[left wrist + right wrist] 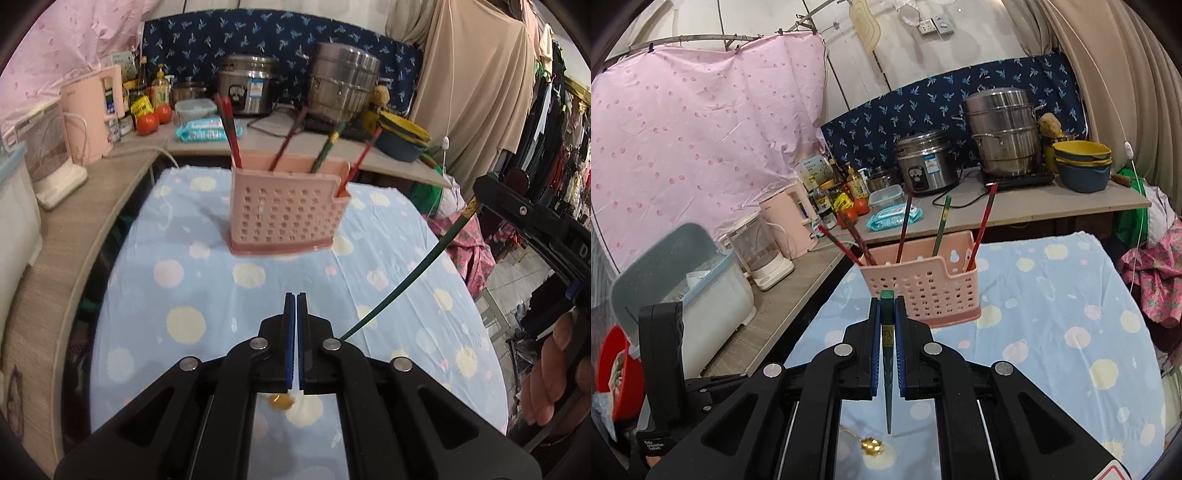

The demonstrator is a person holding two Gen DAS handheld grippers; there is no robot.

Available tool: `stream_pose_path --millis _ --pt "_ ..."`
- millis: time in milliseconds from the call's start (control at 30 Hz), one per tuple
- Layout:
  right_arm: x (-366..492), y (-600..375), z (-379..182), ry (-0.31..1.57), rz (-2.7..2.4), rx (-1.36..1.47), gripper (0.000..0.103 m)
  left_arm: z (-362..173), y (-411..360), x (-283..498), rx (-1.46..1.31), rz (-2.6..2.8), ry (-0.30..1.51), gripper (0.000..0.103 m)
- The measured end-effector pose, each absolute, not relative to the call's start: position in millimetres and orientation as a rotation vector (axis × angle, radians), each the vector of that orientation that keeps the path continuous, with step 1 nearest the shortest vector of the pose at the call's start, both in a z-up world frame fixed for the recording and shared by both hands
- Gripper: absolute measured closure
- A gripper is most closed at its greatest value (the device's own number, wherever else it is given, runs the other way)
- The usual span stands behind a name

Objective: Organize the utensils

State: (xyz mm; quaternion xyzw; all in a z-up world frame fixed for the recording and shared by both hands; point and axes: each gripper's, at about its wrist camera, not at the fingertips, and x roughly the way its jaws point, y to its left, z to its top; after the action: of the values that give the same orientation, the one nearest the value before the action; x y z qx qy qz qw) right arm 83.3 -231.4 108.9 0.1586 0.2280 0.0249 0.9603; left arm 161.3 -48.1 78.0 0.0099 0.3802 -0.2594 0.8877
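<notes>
Hard to see: a gold spoon (872, 445) lies on the tablecloth (1052, 295) under the grippers. Only its bowl and a bit of handle show in the right wrist view, and in the left wrist view it is just a gold blur (282, 401) behind the finger bases. The basket's inside is hidden by its front wall, so where the chopstick tips sit can't be told. The far end of the green chopstick is cut off by the right gripper body in the left view.

Right gripper (887, 306) is clenched on a green chopstick (887, 369), w/ the thick gold-banded end pinched between the blue pads (874, 354). Its long axis runs roughly along the fingers; the thin tip points back and down toward the table, ending above the spoon. In the left view the same stick (406, 273) slants from upper right, at the right gripper (476, 192), down to lower left.

Left gripper (296, 295) has its fingers pressed together on nothing, above the cloth.

Pink basket (286, 210) stands upright mid-table, ahead of both grippers, w/ several red chopsticks (229, 125) and one green one (327, 151) leaning out the top, thick ends up.
</notes>
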Motion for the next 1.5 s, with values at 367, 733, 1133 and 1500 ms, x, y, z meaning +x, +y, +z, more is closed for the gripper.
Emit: stream_pose_path --millis 367,733,1133,1500 --pt "129.4 -259.7 154.0 0.372 0.013 0.296 0.096 102.9 -35.0 206.2 -0.011 -0.473 0.728 0.102" --pt "109.8 -256.5 108.3 0.478 -0.009 0.344 0.096 -35.4 -33.6 154.2 0.009 -0.441 1.035 0.069" --pt "98.1 -265.9 94.8 0.5 -0.028 0.385 0.096 -82.1 -59.4 133.5 0.131 -0.346 1.06 0.061" --pt "94.5 -265.3 85.9 0.515 -0.015 0.403 0.096 -66.8 -38.6 134.1 0.033 -0.397 1.096 0.078"
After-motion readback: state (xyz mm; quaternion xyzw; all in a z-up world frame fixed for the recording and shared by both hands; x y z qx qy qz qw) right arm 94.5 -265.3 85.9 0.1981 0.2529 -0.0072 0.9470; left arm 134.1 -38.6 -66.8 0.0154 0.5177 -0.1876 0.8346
